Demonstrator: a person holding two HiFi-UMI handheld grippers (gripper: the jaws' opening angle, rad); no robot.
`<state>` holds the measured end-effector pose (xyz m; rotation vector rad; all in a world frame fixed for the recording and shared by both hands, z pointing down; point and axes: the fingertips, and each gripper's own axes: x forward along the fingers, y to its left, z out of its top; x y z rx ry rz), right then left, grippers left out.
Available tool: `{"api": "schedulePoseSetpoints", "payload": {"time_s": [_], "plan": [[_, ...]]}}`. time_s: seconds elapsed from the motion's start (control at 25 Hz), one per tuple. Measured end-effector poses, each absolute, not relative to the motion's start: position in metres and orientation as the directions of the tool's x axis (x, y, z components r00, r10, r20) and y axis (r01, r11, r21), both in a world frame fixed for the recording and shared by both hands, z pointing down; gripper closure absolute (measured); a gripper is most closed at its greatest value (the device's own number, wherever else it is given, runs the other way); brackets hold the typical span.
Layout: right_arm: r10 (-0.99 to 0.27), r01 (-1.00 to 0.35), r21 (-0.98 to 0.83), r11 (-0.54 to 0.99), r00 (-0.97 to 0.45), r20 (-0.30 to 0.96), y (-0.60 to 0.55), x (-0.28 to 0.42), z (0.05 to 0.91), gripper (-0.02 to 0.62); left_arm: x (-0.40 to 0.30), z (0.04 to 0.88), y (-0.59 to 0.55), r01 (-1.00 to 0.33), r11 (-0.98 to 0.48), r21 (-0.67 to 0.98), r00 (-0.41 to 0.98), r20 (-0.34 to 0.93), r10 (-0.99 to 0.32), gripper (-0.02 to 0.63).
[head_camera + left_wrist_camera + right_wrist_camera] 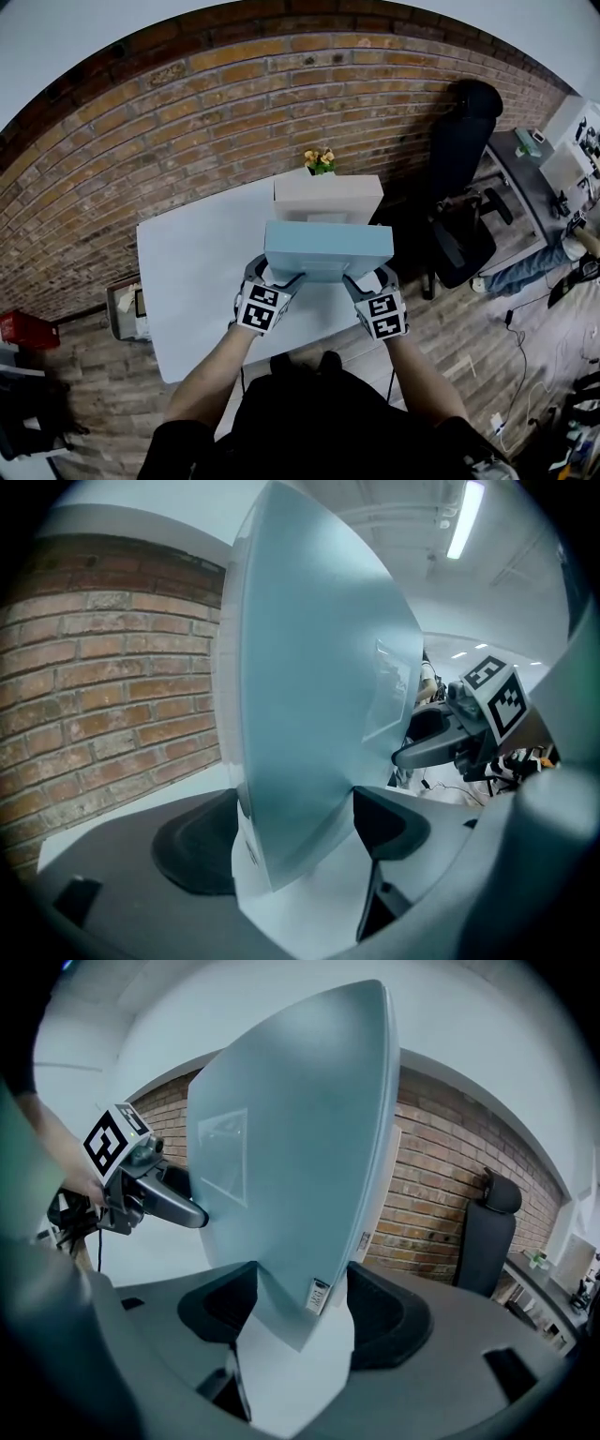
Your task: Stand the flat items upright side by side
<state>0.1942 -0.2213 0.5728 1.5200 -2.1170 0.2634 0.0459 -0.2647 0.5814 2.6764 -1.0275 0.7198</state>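
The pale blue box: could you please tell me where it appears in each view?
Head view: pale blue box at centre, over the white table.
Left gripper view: fills the centre, rising between the jaws.
Right gripper view: fills the centre likewise.
Shared landmark: brick wall, at left in the left gripper view, at right in the right.

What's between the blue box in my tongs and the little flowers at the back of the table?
A pale box resting on the white table; the head view shows it.
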Motion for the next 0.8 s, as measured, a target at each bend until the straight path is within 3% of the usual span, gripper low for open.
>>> {"api": "schedulePoseSetpoints", "payload": {"time_s": [0.8], "plan": [[-0.759, -0.872, 0.095, 0.480, -0.358, 0.544, -0.269, 0.208, 0.599, 0.304, 0.052, 0.614, -0.294, -0.784, -0.621, 0.009, 0.501, 0.599, -0.624, 0.204]]}}
